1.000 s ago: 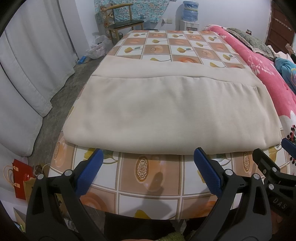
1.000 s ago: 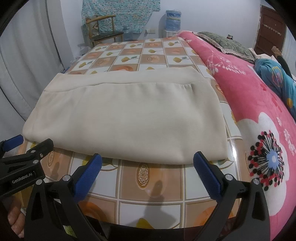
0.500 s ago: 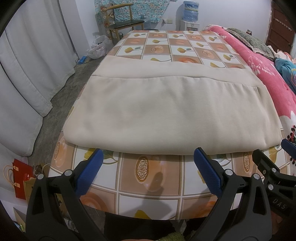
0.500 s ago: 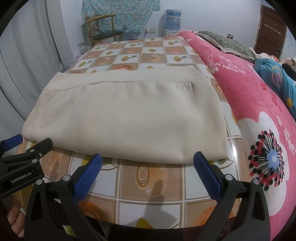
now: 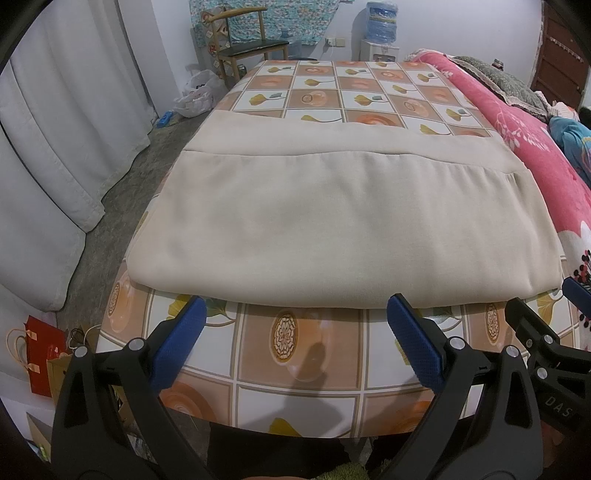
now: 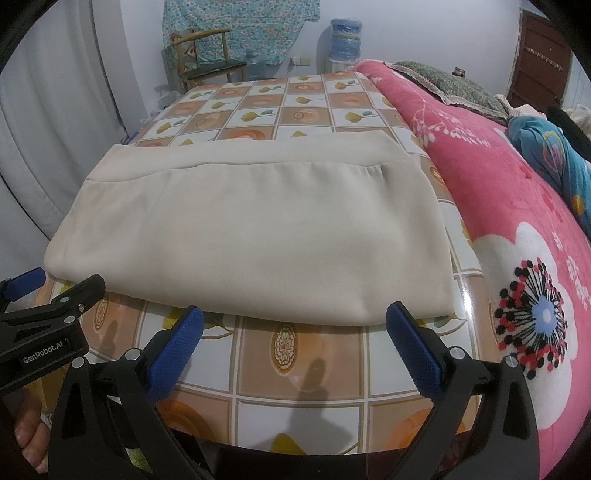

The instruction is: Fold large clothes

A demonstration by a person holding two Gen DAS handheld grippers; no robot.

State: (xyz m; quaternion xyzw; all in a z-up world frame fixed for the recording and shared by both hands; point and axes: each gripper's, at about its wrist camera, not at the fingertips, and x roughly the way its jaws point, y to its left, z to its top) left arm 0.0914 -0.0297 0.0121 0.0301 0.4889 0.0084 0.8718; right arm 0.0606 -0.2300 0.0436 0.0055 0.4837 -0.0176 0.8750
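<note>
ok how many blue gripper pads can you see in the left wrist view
3. Two belong to the left gripper: one pad lower left, one pad lower right, spread wide. A third pad at the right edge belongs to the right gripper; its mate is out of frame.

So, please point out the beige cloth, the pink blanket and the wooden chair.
beige cloth [image 5: 332, 229]: left wrist view, middle of its folded top layer.
pink blanket [image 6: 491, 192]: right wrist view, plain pink part above the white flower.
wooden chair [image 5: 251, 46]: left wrist view, its dark seat.

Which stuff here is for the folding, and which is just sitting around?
For the folding: beige cloth, left gripper, right gripper, table.

Just sitting around: chair, water bottle, pink blanket, red bag.
</note>
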